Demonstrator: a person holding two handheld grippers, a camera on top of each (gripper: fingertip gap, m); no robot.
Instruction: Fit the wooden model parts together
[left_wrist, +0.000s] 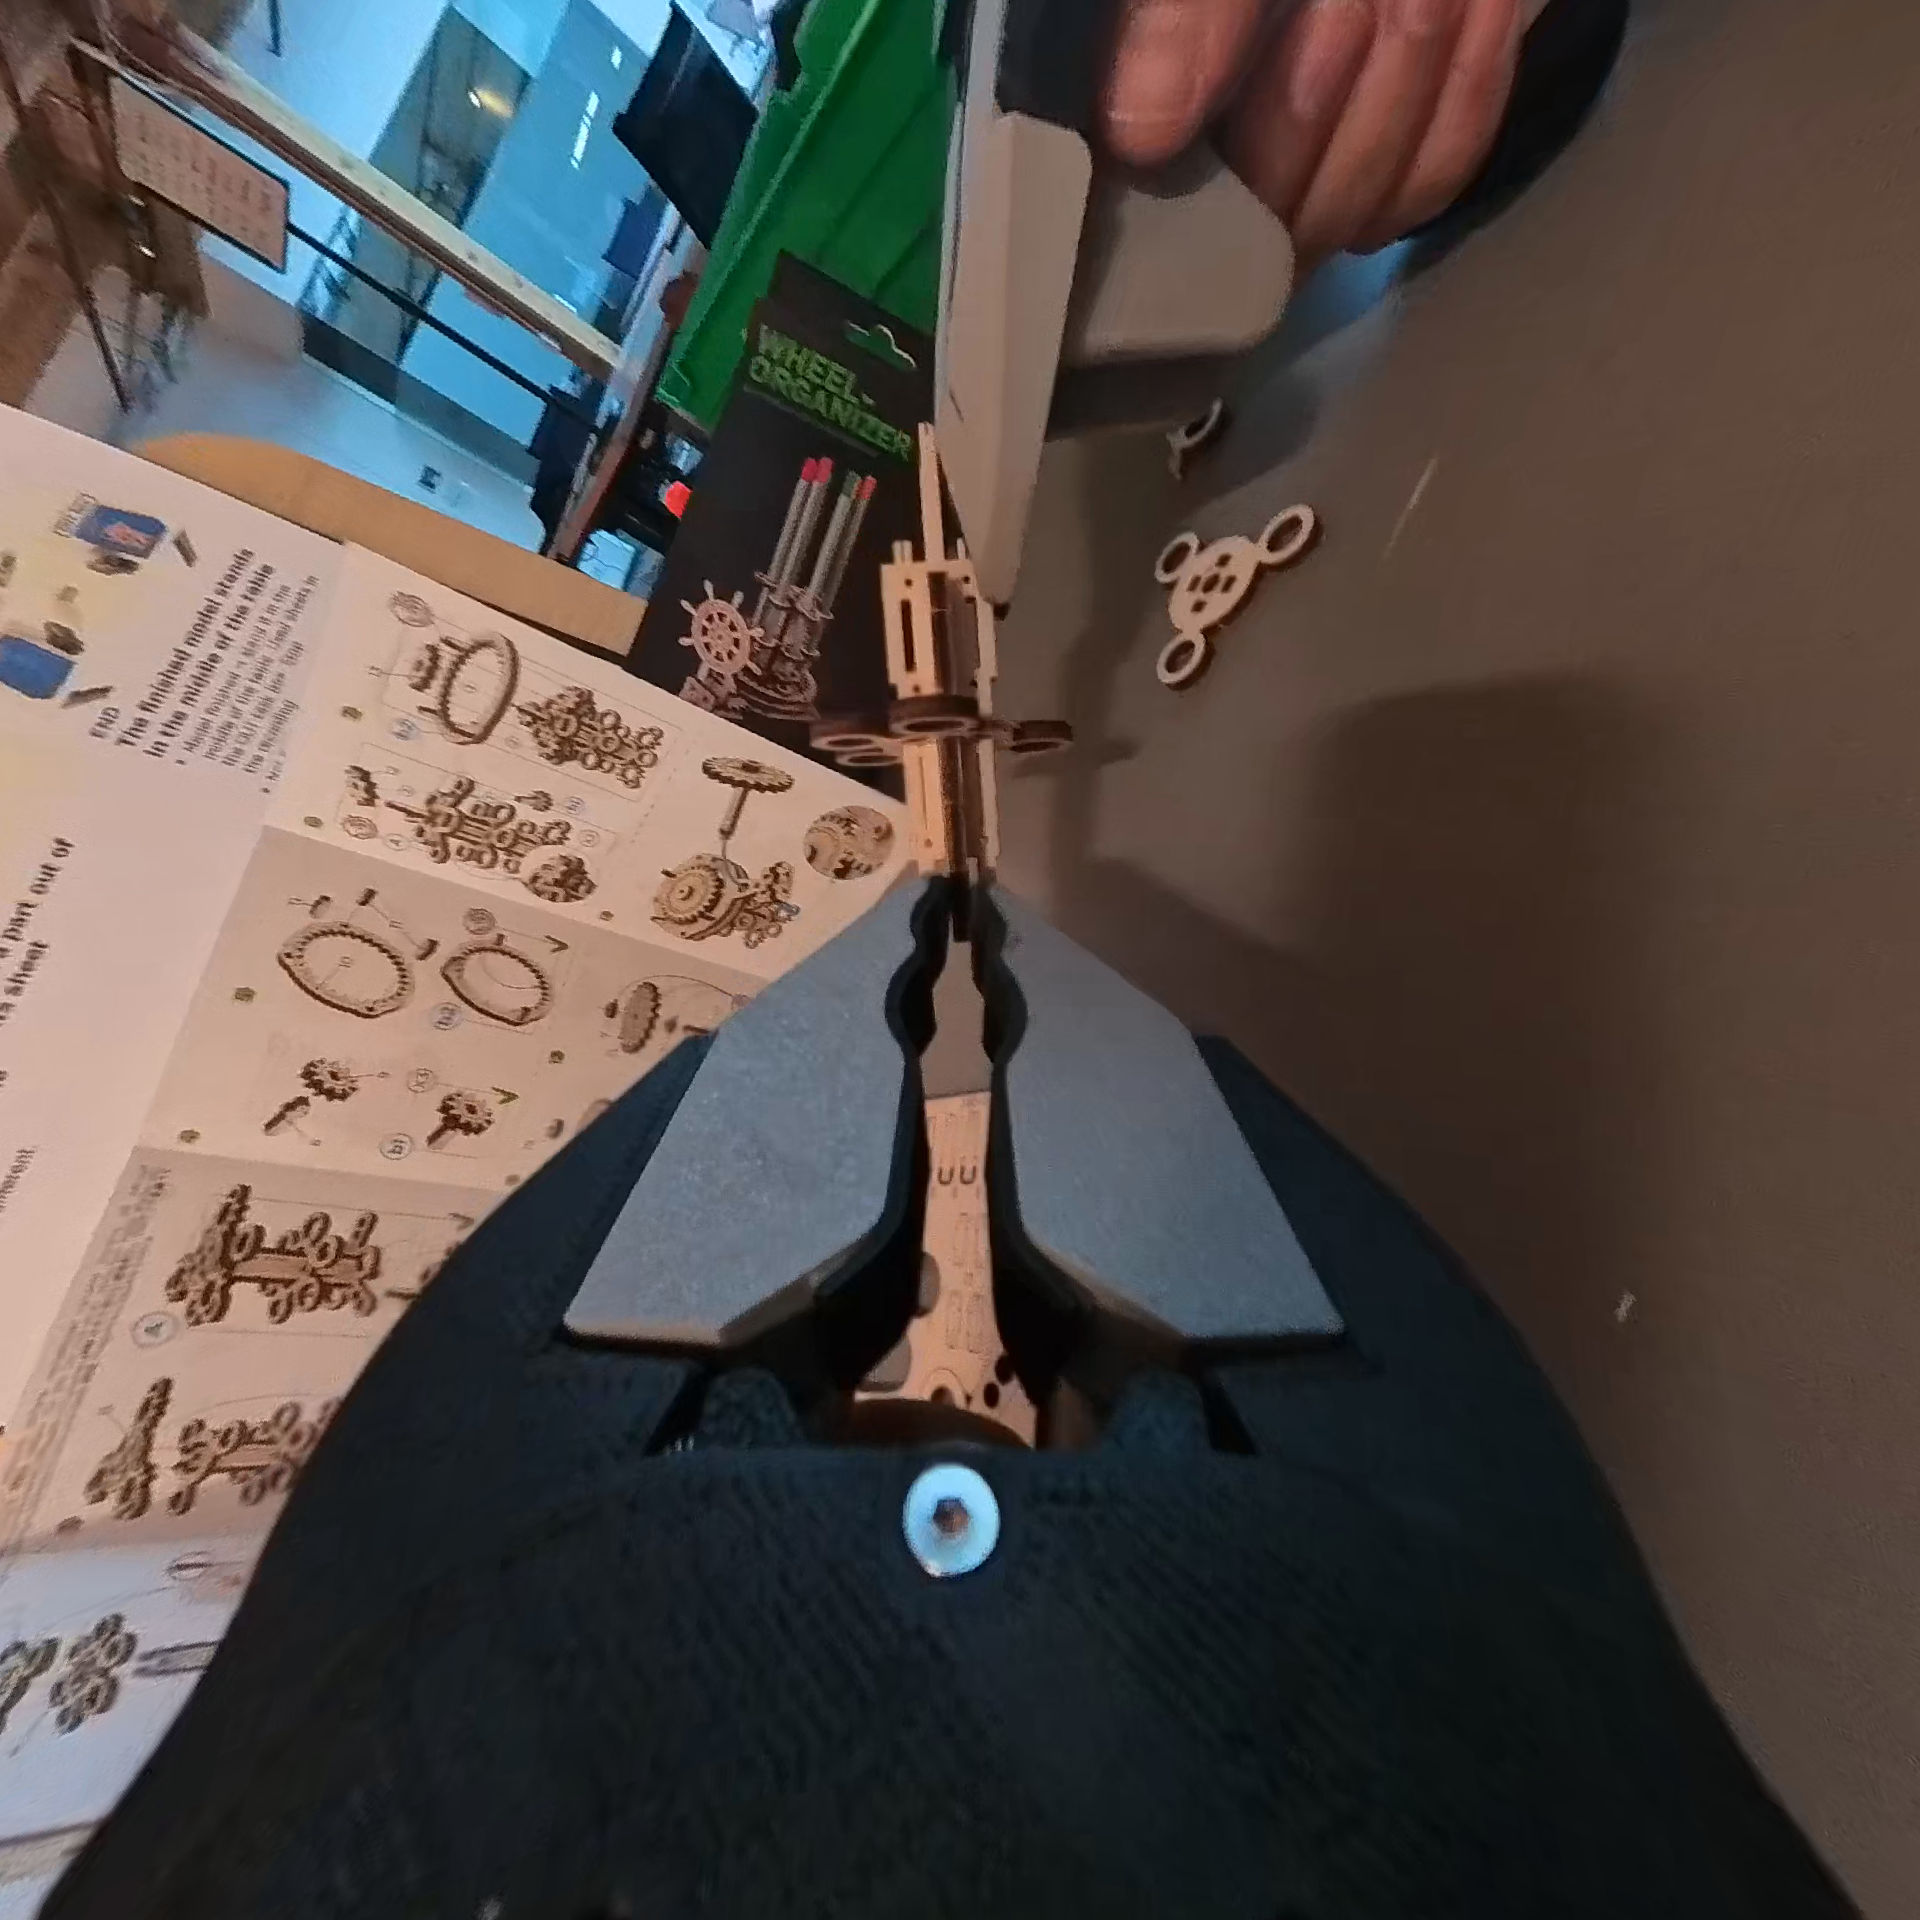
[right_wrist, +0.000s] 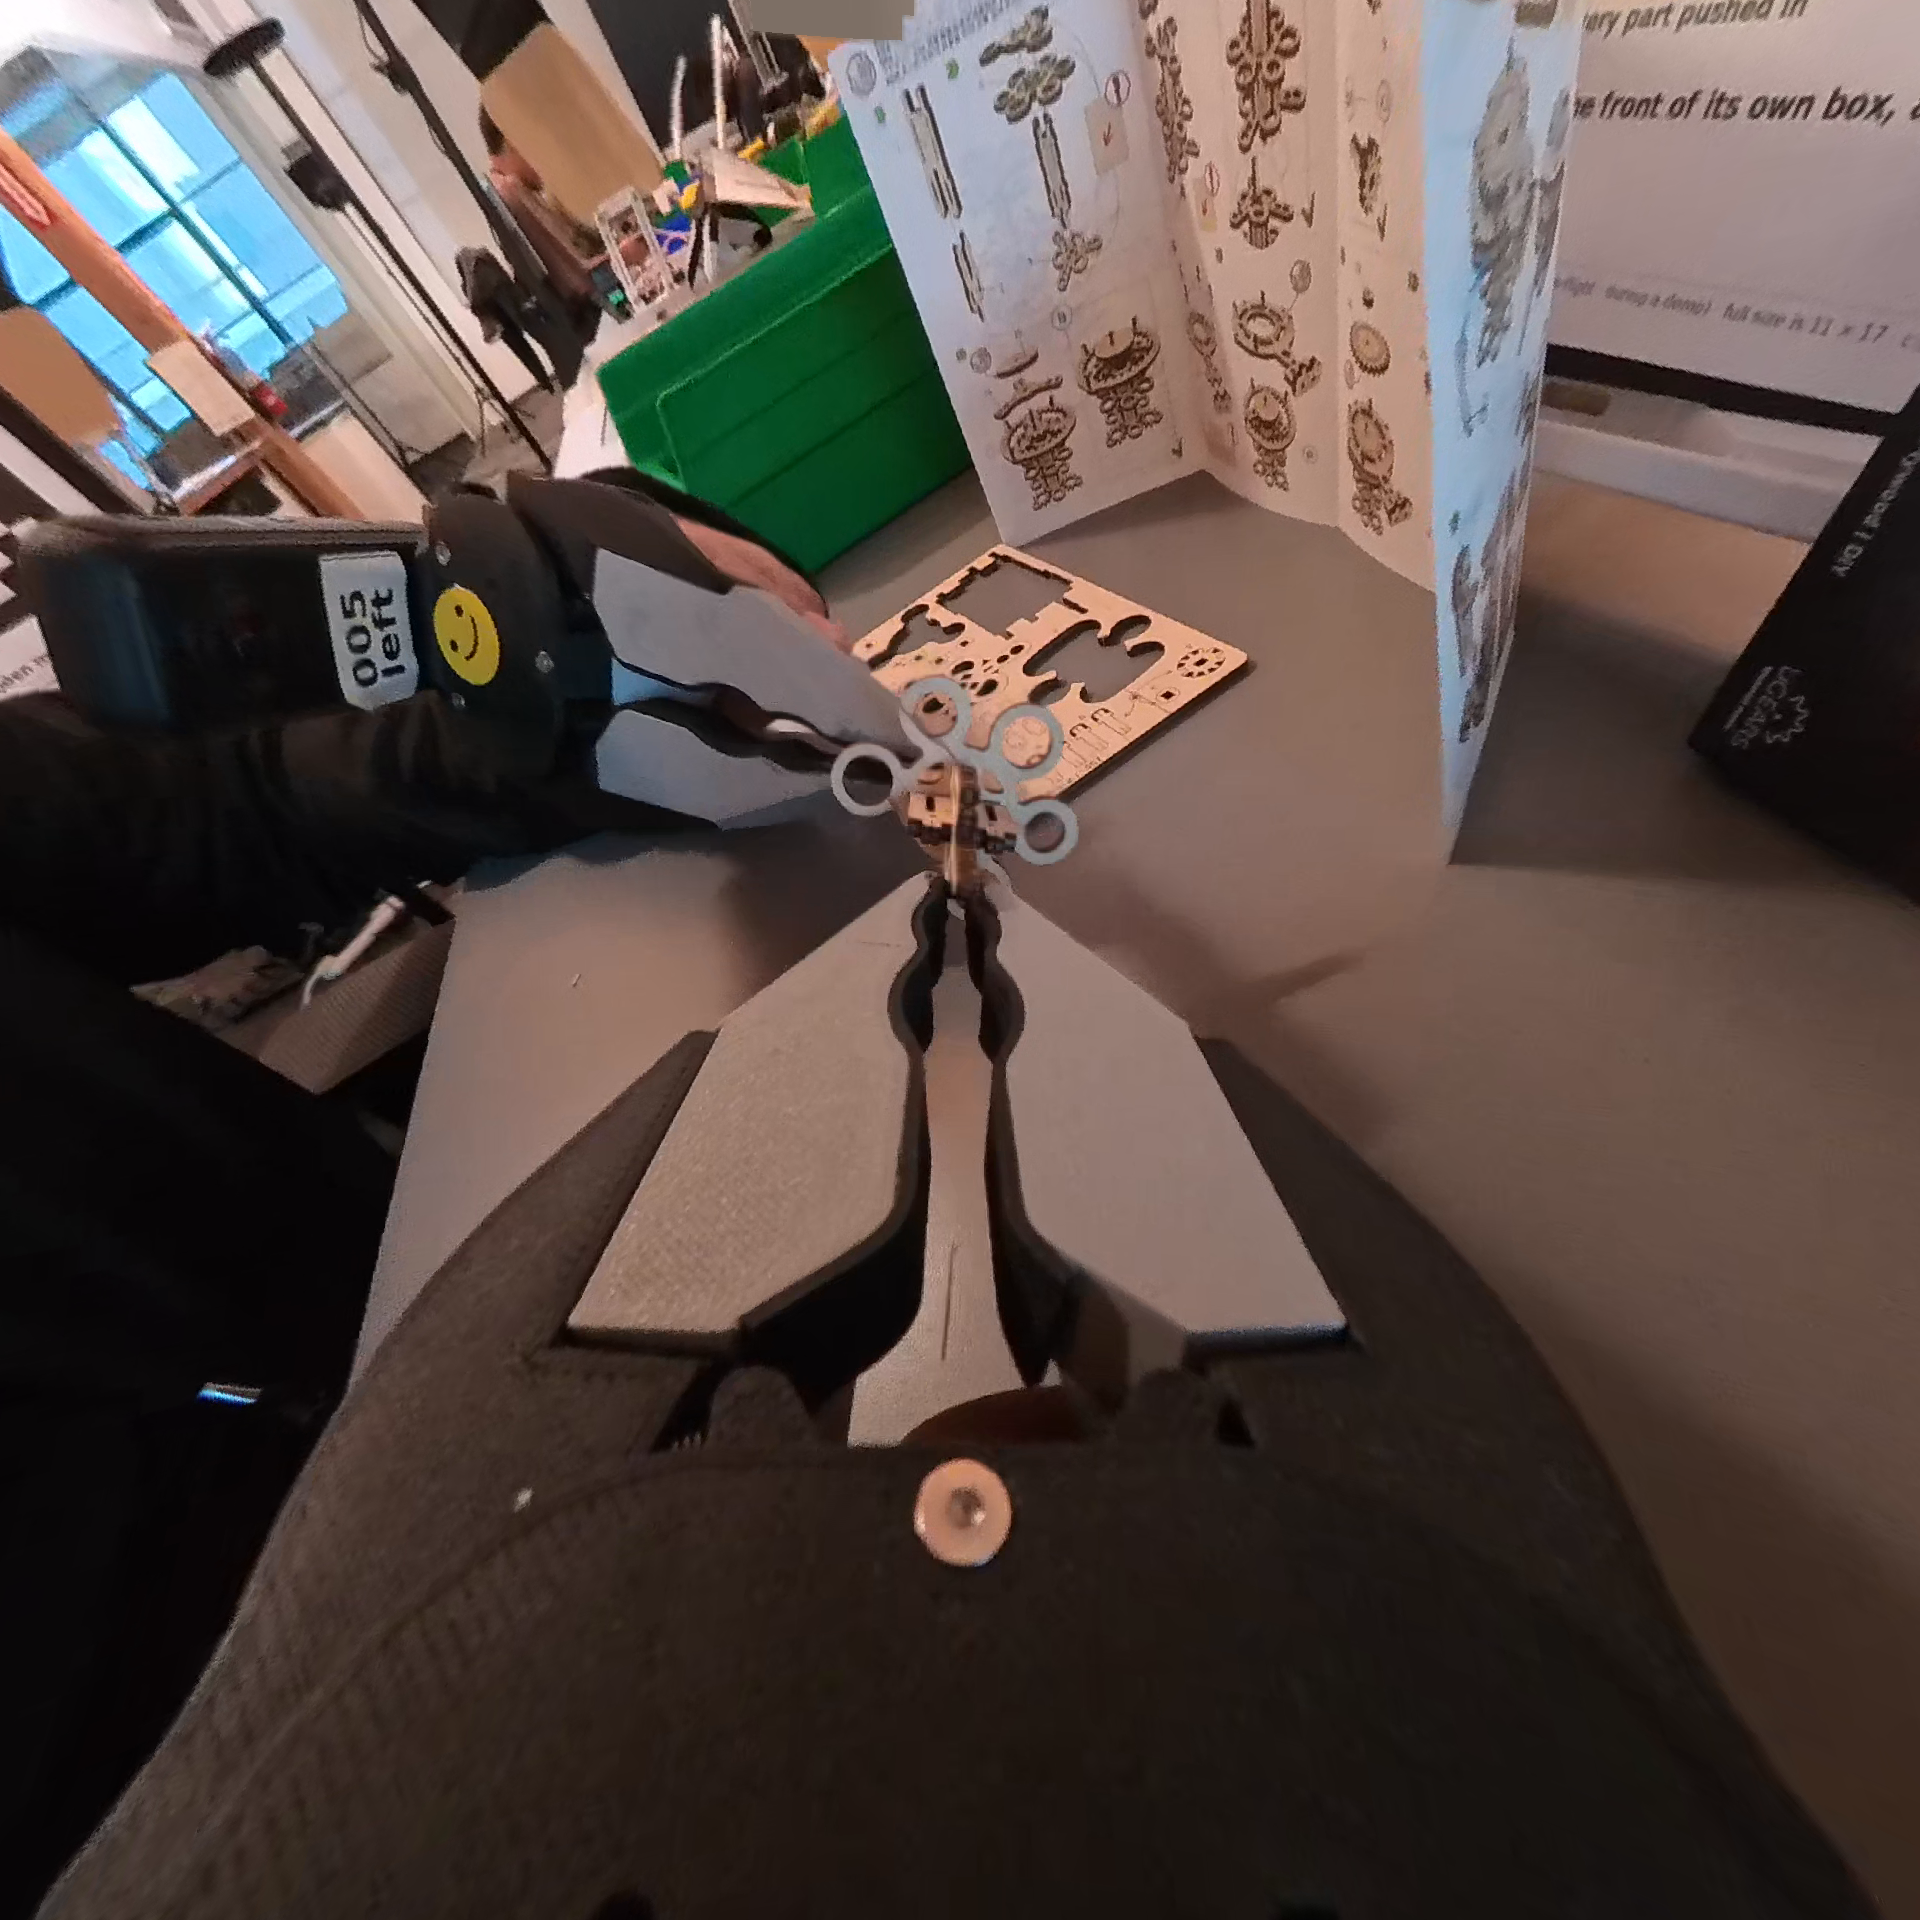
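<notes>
Between both grippers (left_wrist: 961, 904) (right_wrist: 961, 894), wooden shaft (left_wrist: 951, 707), clamped endwise.

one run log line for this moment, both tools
left tool: shut on wooden post assembly | right tool: shut on same assembly, opposite end | ring plate: on post | spare ring plate: on table

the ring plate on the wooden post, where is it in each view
Left wrist view: ring plate sits centre, edge-on, threaded on the post above the left tongs.
Right wrist view: ring plate sits centre, face-on, just beyond the right tongs.
Shared landmark: the green box.
</notes>
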